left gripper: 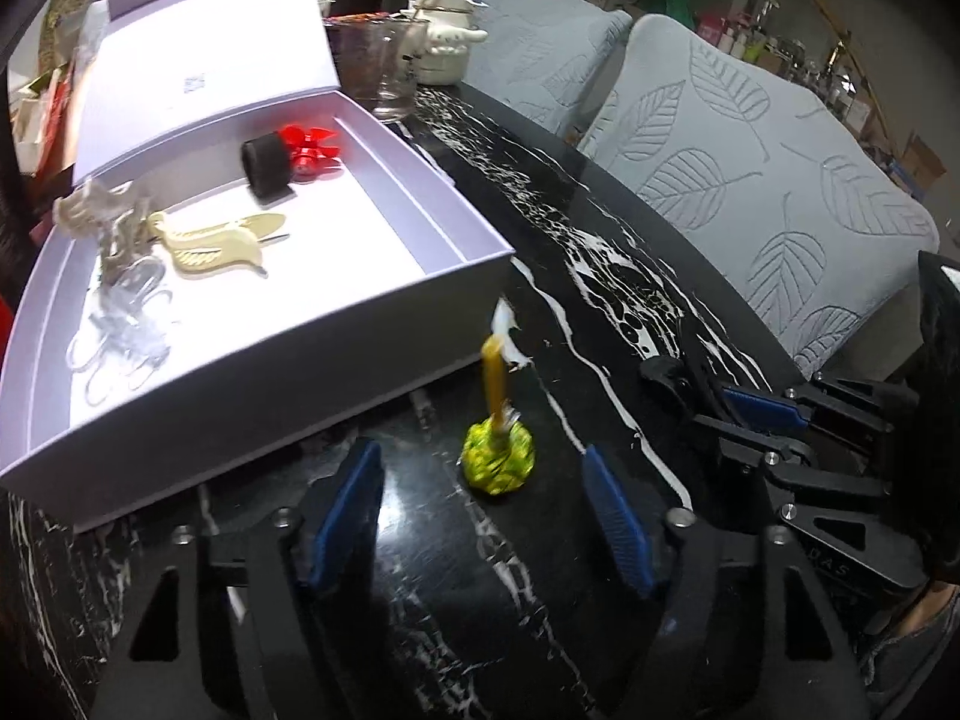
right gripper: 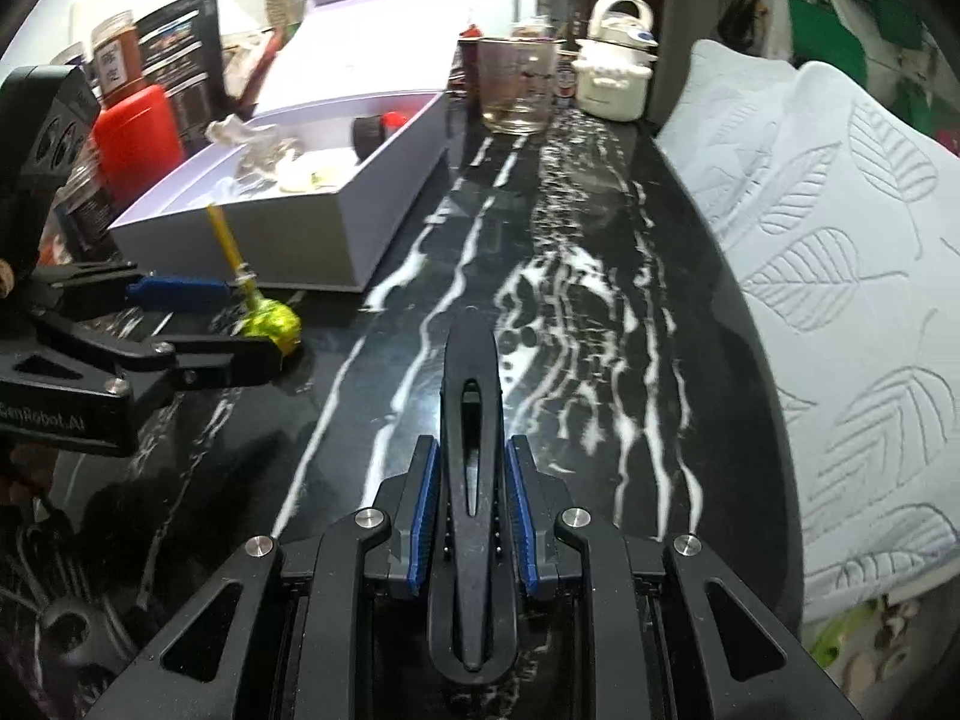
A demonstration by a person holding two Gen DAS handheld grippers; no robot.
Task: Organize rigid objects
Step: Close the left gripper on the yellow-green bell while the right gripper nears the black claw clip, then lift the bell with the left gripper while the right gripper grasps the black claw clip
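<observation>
Fingers of the left gripper [left gripper: 483,516] stand wide apart around a yellow-green lollipop [left gripper: 497,456] resting on the black marbled surface [left gripper: 600,312], touching neither pad. Right gripper [right gripper: 469,516] is clamped on a black hair clip [right gripper: 471,480]. At ten o'clock of the lollipop, a lavender box [left gripper: 384,324] holds other clips.
</observation>
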